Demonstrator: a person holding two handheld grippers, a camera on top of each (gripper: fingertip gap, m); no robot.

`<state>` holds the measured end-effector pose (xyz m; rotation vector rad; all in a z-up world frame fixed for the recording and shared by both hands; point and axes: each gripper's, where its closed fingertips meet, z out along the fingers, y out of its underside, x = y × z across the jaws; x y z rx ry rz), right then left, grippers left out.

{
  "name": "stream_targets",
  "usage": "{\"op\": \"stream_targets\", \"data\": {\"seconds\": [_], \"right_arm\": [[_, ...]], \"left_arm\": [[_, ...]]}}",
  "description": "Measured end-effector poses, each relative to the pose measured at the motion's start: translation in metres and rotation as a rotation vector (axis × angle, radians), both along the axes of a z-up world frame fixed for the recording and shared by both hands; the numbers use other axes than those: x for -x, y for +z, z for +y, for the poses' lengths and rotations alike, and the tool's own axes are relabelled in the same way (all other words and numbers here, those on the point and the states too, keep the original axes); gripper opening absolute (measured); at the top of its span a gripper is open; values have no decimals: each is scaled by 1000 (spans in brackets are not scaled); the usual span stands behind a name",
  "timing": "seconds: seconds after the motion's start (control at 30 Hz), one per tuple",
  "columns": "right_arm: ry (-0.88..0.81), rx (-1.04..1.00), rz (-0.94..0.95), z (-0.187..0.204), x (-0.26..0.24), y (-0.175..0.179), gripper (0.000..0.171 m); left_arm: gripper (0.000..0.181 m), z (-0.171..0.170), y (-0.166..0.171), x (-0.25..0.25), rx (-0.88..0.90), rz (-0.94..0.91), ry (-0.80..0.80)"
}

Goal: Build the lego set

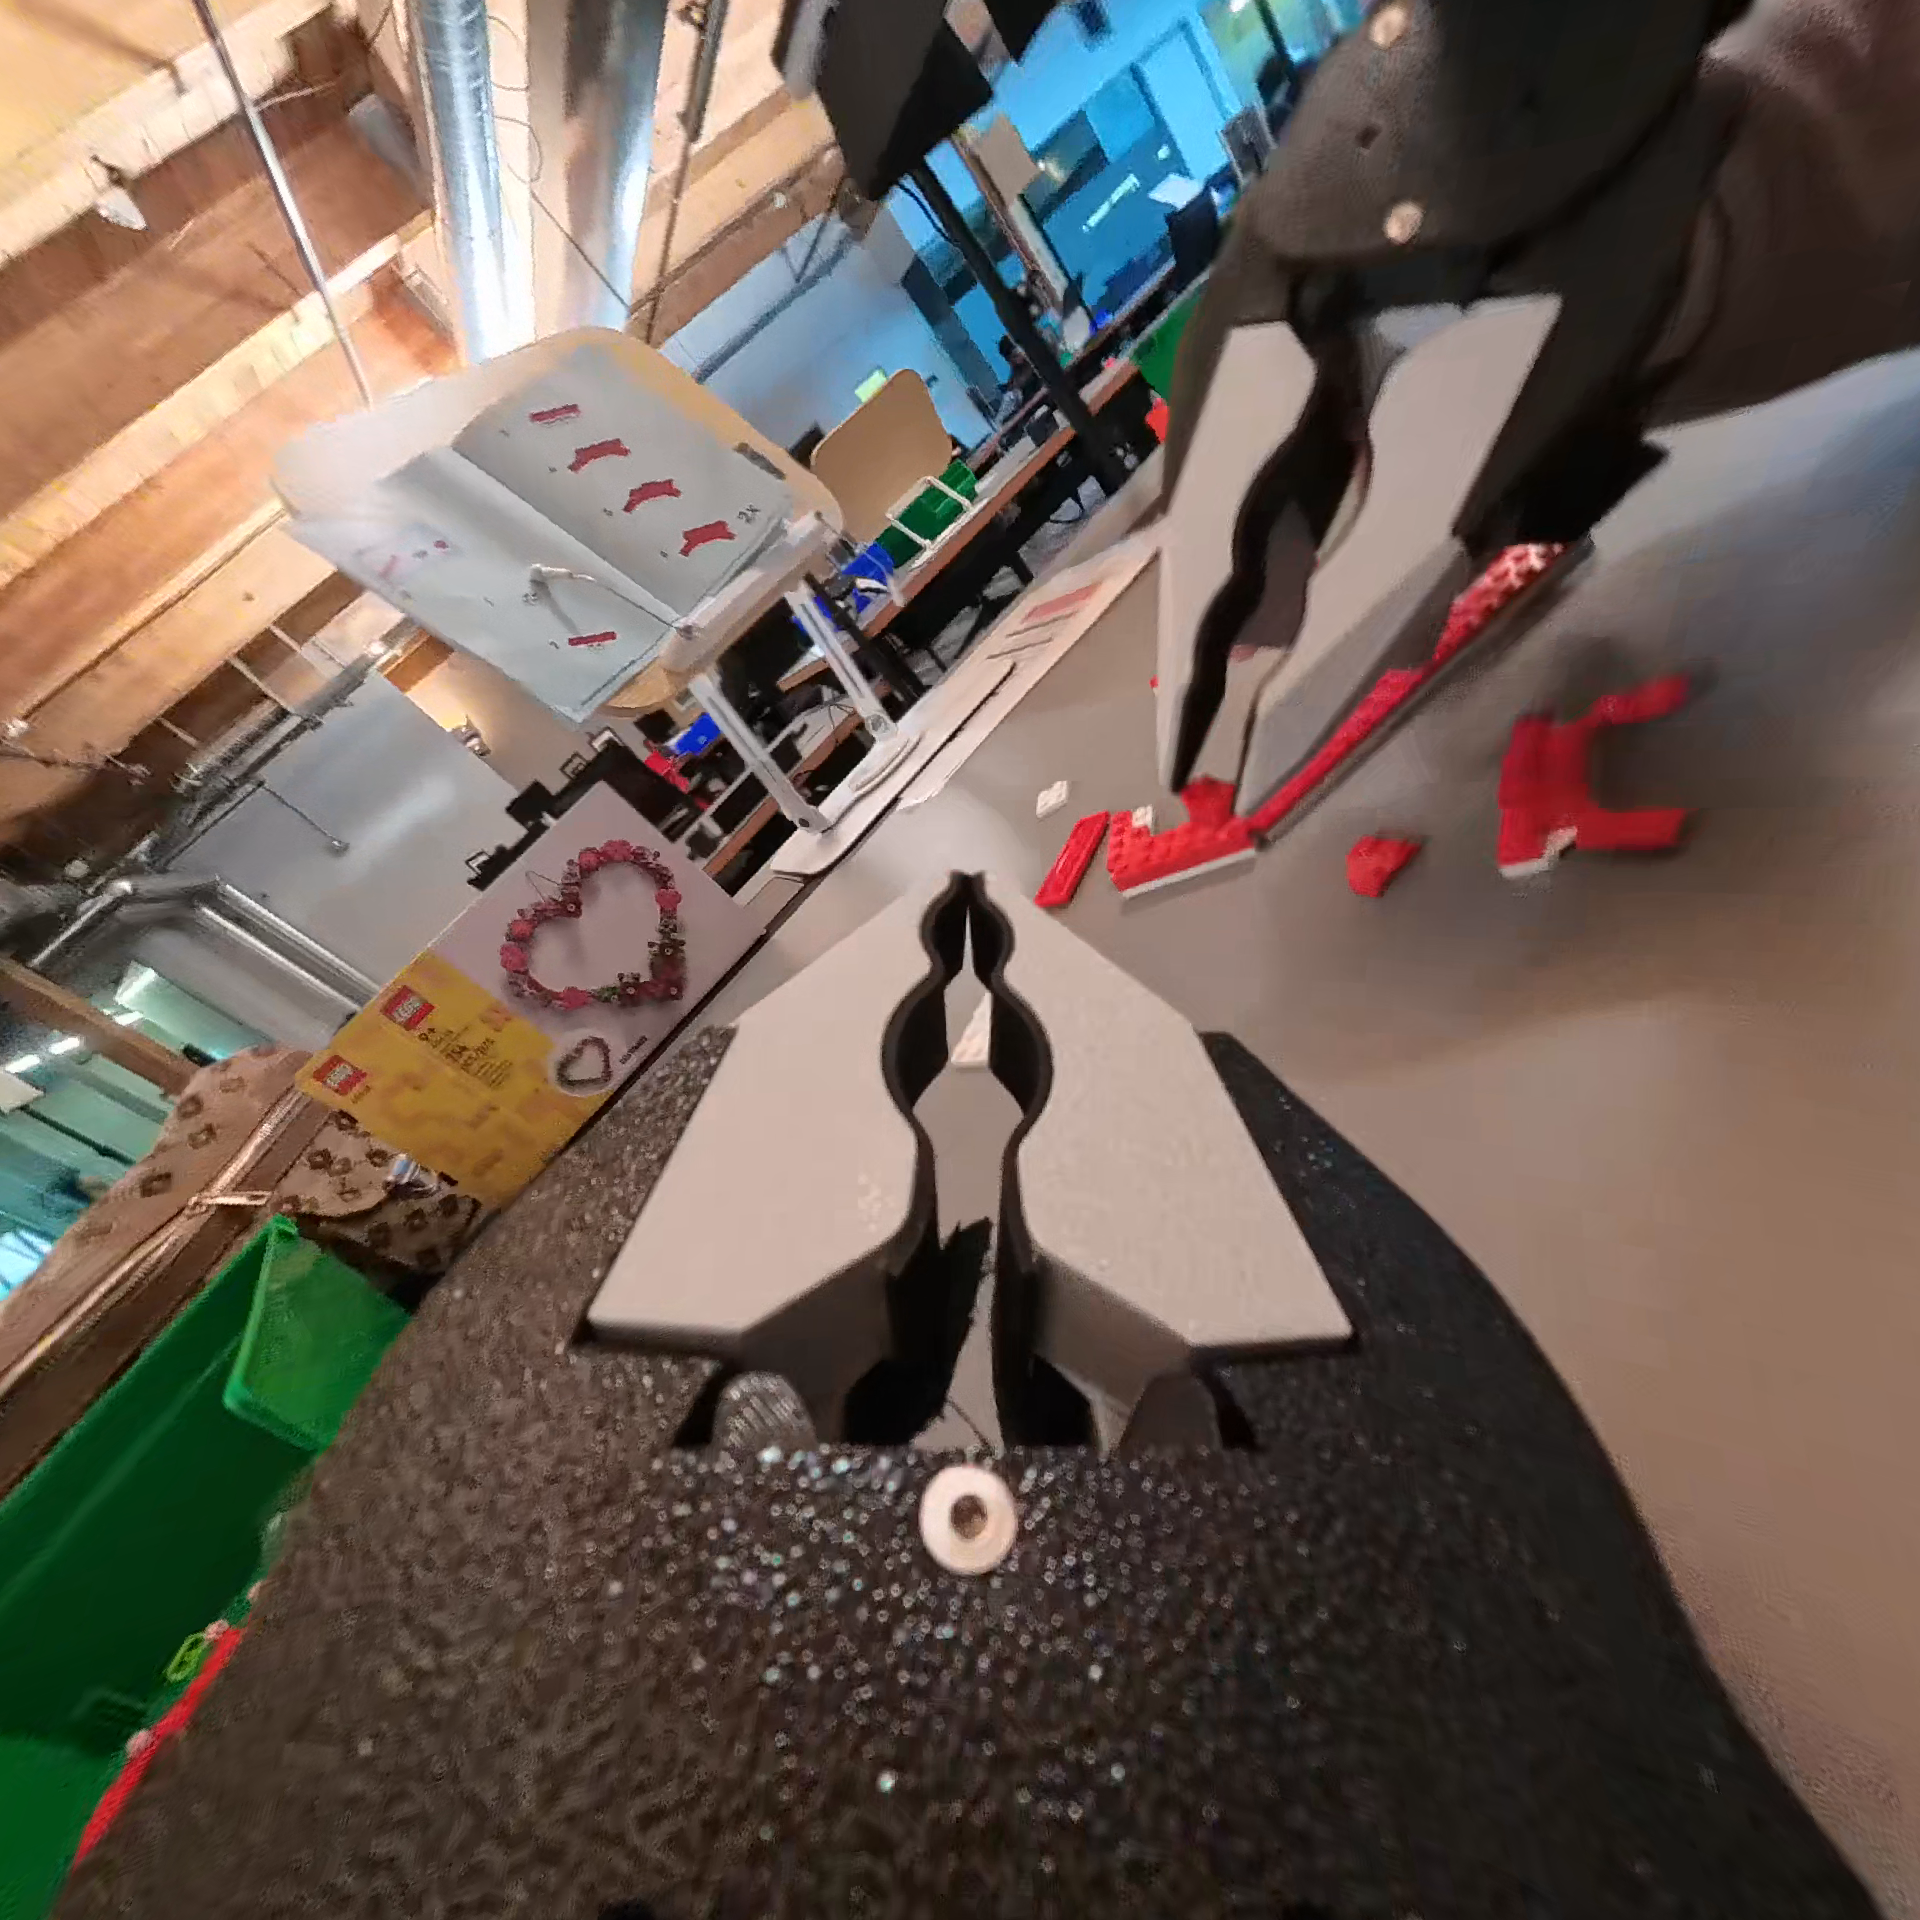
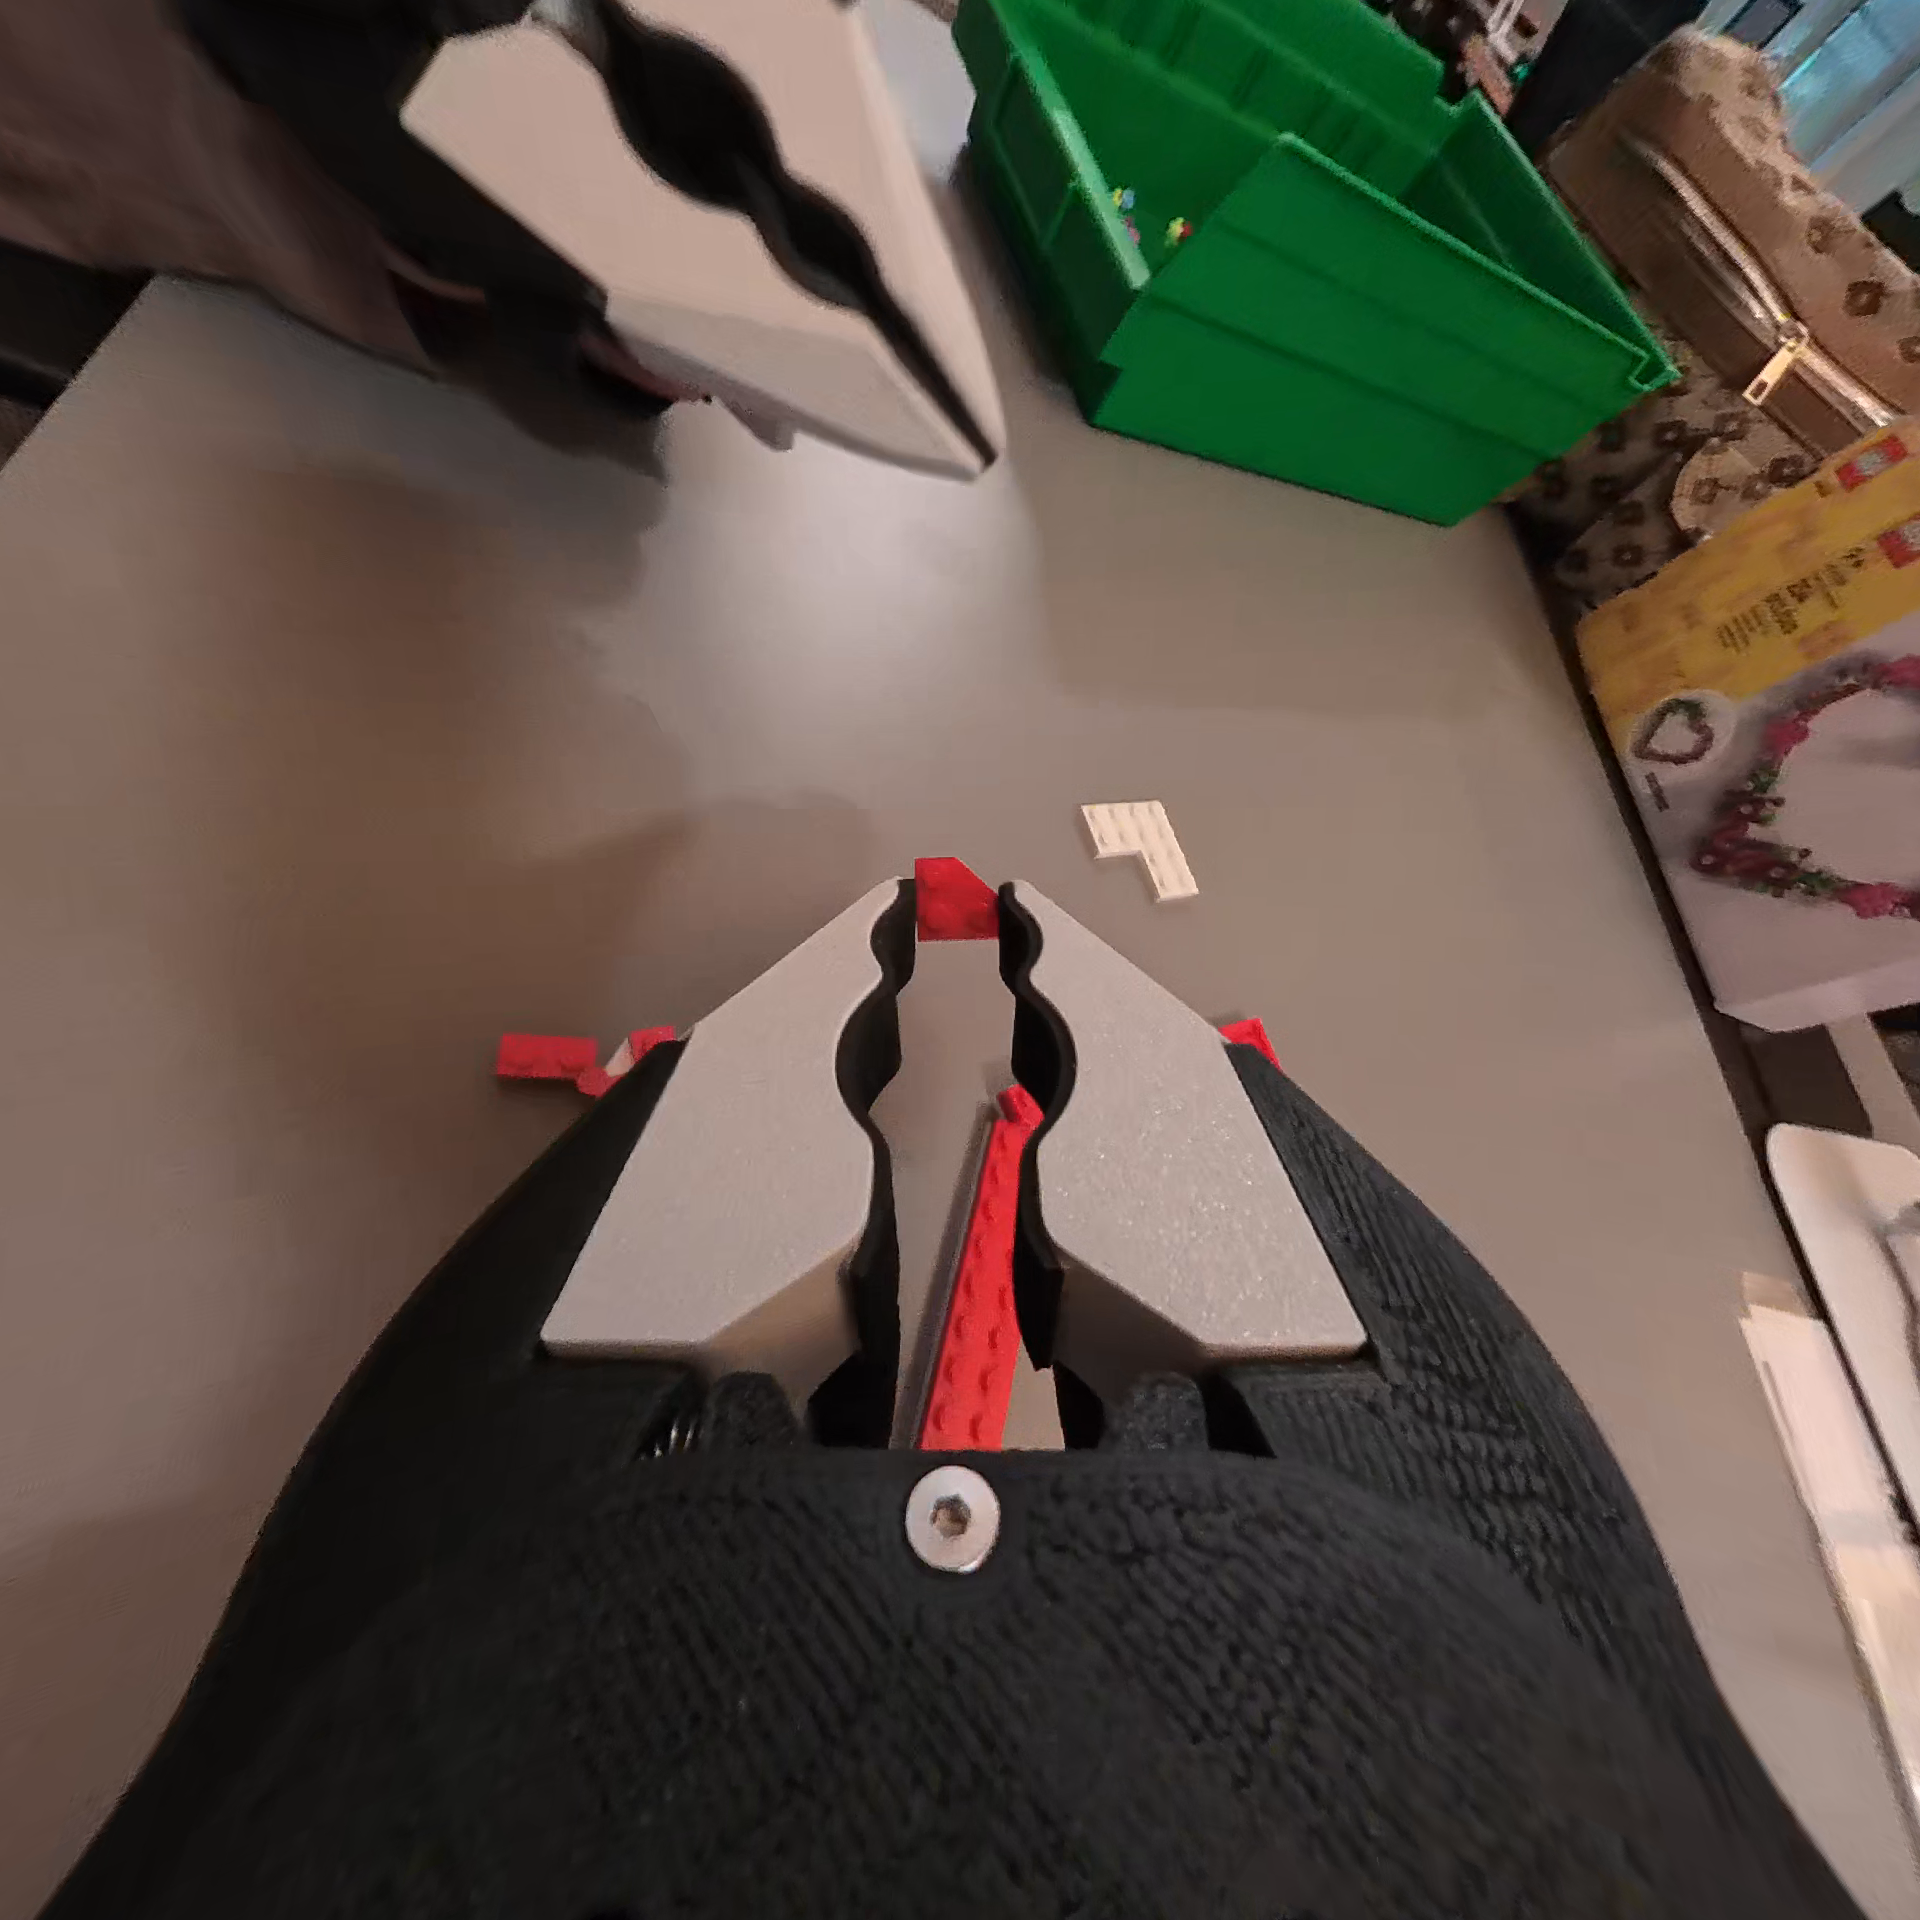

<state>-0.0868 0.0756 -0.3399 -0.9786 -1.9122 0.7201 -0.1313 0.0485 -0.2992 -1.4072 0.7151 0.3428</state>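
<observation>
Pinching a small red wedge plate point(image 2: 951, 902) at its very tips, the right gripper point(image 2: 956, 899) stood low over the grey table point(image 2: 416, 727), above the long red plate assembly point(image 2: 982, 1278). The left gripper point(image 1: 968, 902), clenched and empty, hovered apart. Good practice: align studs squarely, then press straight down, as so shallow a grip would probably slip.

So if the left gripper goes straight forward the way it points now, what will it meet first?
Probably nothing at once. The left gripper is shut and empty, pointing over bare grey table. The red pieces lie right of its line; farther on stands a white stand, though depth is unclear.
</observation>
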Motion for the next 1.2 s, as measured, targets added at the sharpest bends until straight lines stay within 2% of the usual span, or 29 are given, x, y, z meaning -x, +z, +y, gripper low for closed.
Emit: {"op": "stream_targets", "data": {"seconds": [0.1,0.2,0.43,0.73,1.2], "right_arm": [[-18,42,17,9,-6,1,14],[-54,-51,83,24,-11,11,14],[-61,-56,74,30,-19,13,14],[221,81,-133,-18,-43,-11,14],[289,128,-268,-39,-51,-26,14]], "left_arm": [[0,2,-11,-7,43,45,-22],[0,2,-15,-9,55,62,-44],[0,0,0,4,20,-86,-34],[0,1,2,7,22,-119,-29],[0,2,-2,5,41,-101,-29]]}}
